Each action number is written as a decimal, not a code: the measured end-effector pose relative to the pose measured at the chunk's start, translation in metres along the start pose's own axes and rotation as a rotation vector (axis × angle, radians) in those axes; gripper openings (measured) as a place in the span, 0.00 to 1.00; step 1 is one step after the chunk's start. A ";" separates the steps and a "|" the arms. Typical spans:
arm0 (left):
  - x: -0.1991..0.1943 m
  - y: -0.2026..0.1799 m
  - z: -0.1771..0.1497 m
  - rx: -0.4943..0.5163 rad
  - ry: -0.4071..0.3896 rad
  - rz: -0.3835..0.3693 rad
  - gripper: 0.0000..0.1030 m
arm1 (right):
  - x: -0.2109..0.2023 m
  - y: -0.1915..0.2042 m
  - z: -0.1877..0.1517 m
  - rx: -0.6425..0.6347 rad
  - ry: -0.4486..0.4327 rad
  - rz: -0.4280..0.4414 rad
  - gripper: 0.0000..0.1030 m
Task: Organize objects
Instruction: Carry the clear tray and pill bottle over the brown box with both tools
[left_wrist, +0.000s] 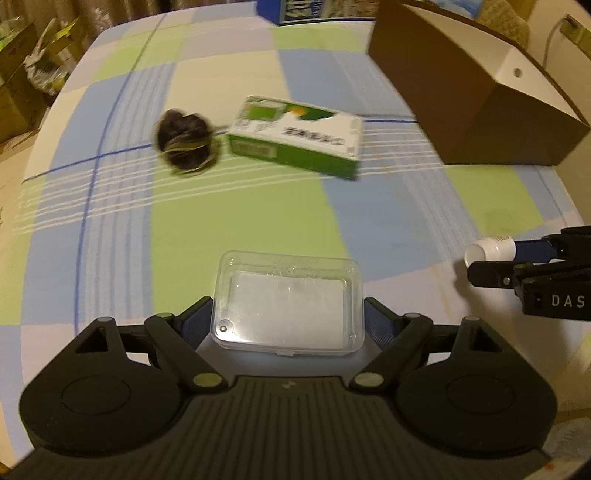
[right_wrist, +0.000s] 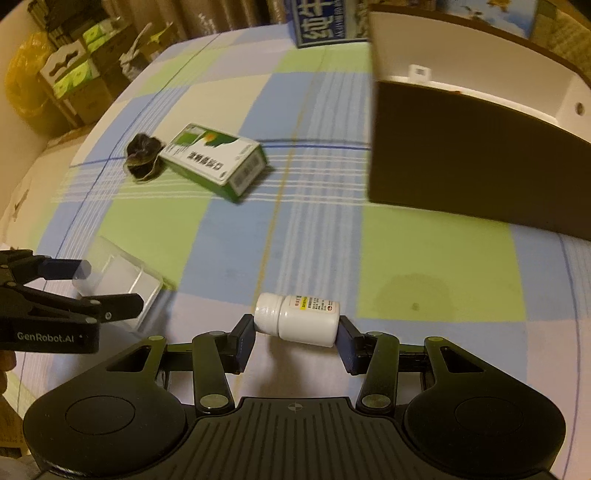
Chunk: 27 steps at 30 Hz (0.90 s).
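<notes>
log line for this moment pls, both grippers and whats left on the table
left gripper: shut on clear plastic case | right gripper: shut on white pill bottle | on table: green box, dark bundle | brown box: open

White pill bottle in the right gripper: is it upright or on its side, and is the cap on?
On its side, cap on. The white pill bottle lies horizontal in the right gripper, pinched end to end, with its ribbed cap against one finger.
</notes>
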<state>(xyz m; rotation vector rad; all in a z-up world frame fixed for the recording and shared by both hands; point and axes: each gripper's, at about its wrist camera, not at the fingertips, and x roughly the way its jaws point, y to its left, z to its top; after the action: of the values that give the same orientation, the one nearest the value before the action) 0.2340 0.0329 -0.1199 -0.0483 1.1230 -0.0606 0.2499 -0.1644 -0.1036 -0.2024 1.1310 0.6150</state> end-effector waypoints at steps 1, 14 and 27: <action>-0.001 -0.005 0.001 0.007 -0.004 -0.004 0.81 | -0.004 -0.004 -0.001 0.007 -0.006 -0.001 0.43; -0.028 -0.082 0.028 0.090 -0.079 -0.075 0.81 | -0.055 -0.071 -0.014 0.120 -0.098 -0.005 0.43; -0.049 -0.159 0.074 0.167 -0.183 -0.143 0.81 | -0.107 -0.141 -0.005 0.192 -0.207 -0.002 0.43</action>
<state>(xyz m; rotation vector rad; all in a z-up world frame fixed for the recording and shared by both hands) 0.2757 -0.1211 -0.0333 0.0147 0.9273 -0.2722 0.2938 -0.3200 -0.0317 0.0246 0.9825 0.5092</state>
